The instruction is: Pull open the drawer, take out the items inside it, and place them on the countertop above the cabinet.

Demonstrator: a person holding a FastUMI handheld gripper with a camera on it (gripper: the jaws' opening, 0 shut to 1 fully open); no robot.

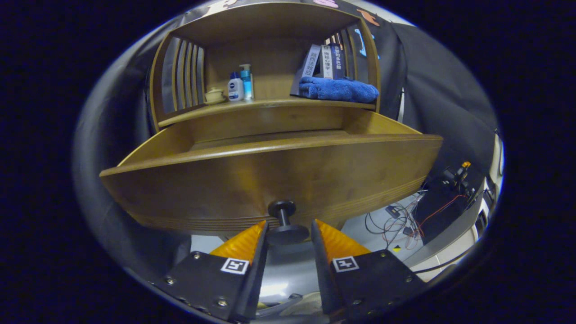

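The round black knob (286,227) of the curved, smooth brown wooden drawer (270,180) is being flanked by the ribbed orange fingers (288,236), parted with small gaps either side. The drawer is standing pulled out beneath the countertop (270,104), where a fluffy blue towel (338,89) is lying.

Gripper-mounted, close below drawer (270,175)
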